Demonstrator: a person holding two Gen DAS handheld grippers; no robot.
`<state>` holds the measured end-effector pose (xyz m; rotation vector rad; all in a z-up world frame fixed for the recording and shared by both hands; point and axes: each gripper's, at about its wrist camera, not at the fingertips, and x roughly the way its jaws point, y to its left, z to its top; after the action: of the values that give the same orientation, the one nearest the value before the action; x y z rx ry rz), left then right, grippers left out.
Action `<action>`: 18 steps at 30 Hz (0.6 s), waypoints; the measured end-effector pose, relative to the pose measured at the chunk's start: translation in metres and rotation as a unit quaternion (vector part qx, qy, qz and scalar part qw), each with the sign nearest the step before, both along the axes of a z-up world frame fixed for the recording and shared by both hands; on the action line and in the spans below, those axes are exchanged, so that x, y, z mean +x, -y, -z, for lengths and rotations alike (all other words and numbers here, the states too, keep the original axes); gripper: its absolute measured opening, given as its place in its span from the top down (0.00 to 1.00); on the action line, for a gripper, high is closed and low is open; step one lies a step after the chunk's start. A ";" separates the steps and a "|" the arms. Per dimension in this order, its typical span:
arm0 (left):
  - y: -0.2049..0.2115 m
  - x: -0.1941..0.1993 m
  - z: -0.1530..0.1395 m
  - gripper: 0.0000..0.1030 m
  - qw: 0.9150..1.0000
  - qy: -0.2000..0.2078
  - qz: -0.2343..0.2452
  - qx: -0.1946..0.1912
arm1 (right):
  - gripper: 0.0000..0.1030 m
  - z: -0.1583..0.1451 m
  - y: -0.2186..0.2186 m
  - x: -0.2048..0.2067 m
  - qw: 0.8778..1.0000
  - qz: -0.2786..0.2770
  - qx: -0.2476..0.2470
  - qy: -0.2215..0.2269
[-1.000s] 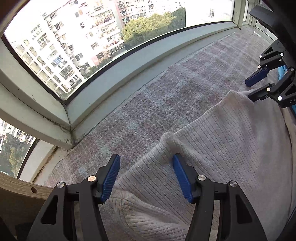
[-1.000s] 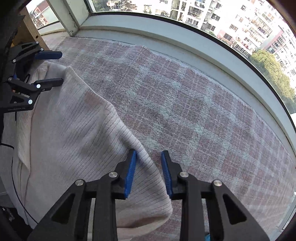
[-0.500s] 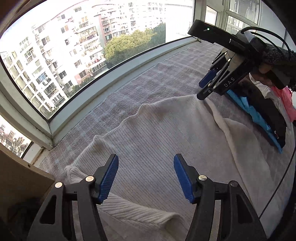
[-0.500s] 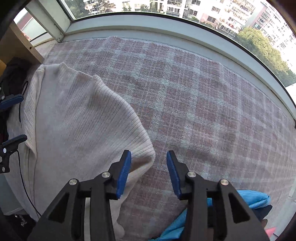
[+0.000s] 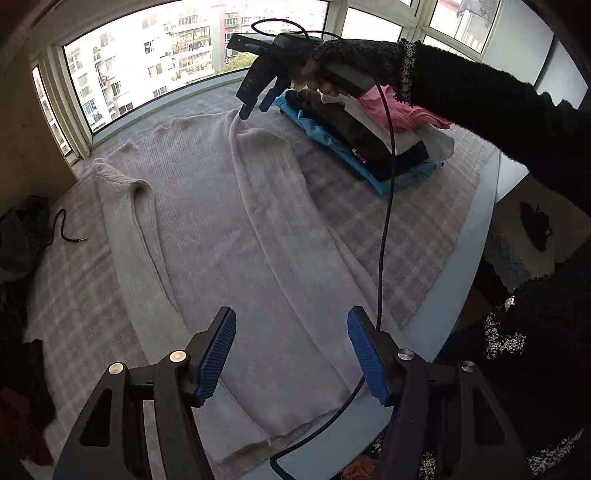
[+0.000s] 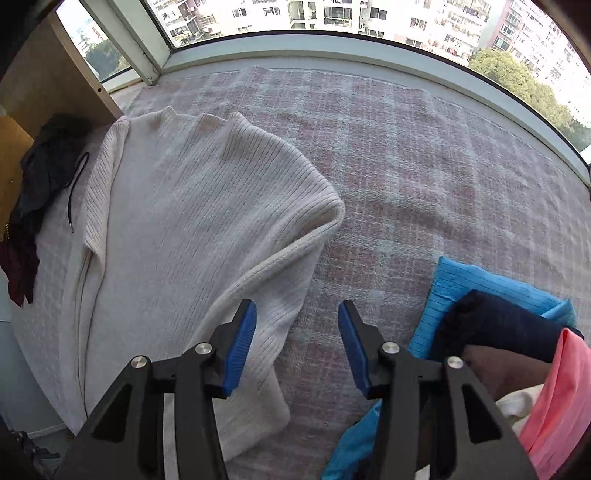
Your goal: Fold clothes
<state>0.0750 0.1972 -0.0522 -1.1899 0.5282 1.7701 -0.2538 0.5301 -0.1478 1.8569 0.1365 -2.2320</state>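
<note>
Between the blue pads of the left gripper (image 5: 291,354) lies nothing but air: its jaws stand wide, raised above the near hem of a cream ribbed sweater (image 5: 229,236). The right gripper (image 6: 297,341) also has its jaws spread wide and empty, hovering over the sweater's right edge and the bare blanket beside it; seen from the left wrist, this gripper (image 5: 255,101) hangs above the sweater's far right shoulder, held by a hand (image 5: 332,70) in a dark knitted sleeve (image 5: 480,99), with a black cable (image 5: 384,221) trailing down from it.

The sweater lies flat on a pink-and-grey checked blanket (image 6: 424,166) covering the window ledge, collar toward the window (image 6: 332,14), hem at the near edge. Both sleeves are folded in along the body, leaving a long, narrow shape with lengthwise creases; the right shoulder fold forms a rounded corner.

Near the sweater's right side, at the right end of the blanket, sits a stack of folded clothes (image 5: 369,136): a blue piece at the bottom, dark garments over it, white and pink ones on top. At the left end, against a wooden panel (image 6: 44,85), a heap of dark clothes (image 6: 40,173) lies unfolded, a black drawstring (image 6: 75,188) straying from it toward the sweater's left sleeve.
</note>
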 end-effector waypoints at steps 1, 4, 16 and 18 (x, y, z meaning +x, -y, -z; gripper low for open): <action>-0.007 0.014 0.010 0.41 1.000 0.001 -0.001 -0.004 | 0.56 -0.004 -0.004 0.007 1.000 0.000 0.005 -0.001; -0.028 0.055 0.039 0.41 1.000 0.003 -0.003 -0.017 | 0.56 -0.010 -0.012 0.018 1.000 0.000 0.022 0.004; -0.089 0.114 0.096 0.36 0.982 -0.119 -0.075 -0.129 | 0.56 -0.017 -0.020 0.048 1.000 0.003 0.024 0.017; -0.090 0.110 0.098 0.35 0.980 -0.125 -0.080 -0.130 | 0.56 -0.008 -0.017 0.046 1.000 0.003 0.023 0.022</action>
<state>0.1847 0.2868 -0.1500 -1.2203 0.8549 2.0501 -0.2075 0.5473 -0.1395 1.9301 0.1760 -2.2073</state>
